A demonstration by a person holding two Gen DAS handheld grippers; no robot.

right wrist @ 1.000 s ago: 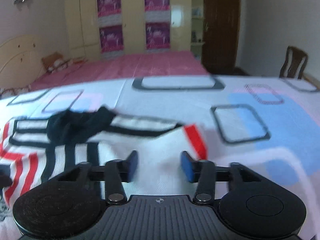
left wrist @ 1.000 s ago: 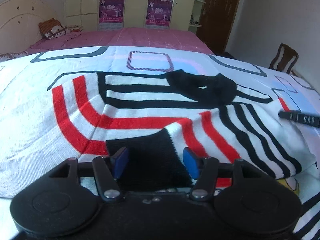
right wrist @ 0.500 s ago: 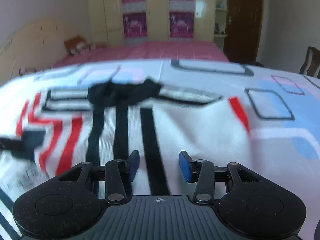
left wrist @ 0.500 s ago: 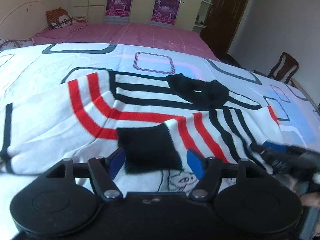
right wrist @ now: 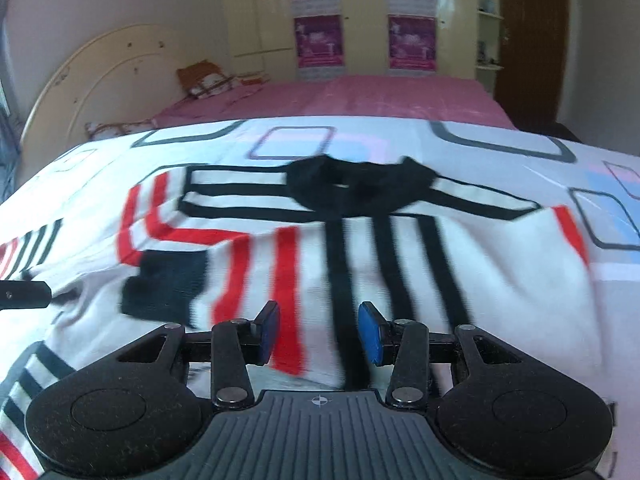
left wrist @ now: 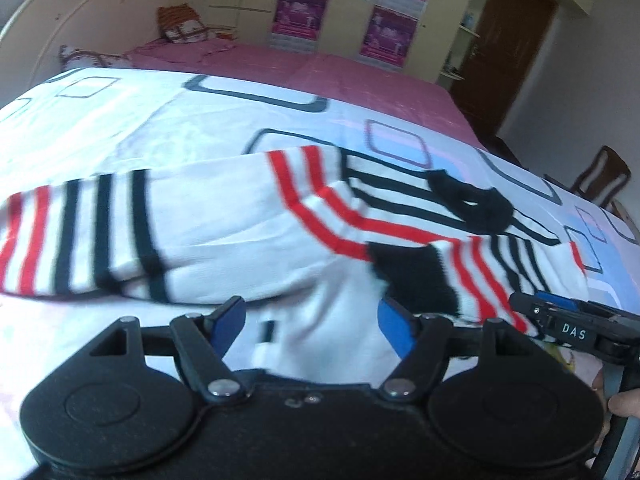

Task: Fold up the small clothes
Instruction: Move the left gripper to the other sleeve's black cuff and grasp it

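Sweater (right wrist: pixel 360 256): child's knit, white with red and black stripes, black collar (right wrist: pixel 356 188); lies collar-far on the patterned bedspread (right wrist: pixel 500 140).
Sleeve: a second ago the black cuff (left wrist: pixel 412 276) sat between the left fingers; now it rests folded across the chest, released.
Meaning: one sleeve fold looks done; other sleeve and body folds likely remain.
Left gripper (left wrist: pixel 312 322): jaws opening, wide; only white knit below, nothing pinched.
Right gripper (right wrist: pixel 318 332): partly open, unchanged gap, empty; now over the striped front, having swung in from the sweater's right edge.
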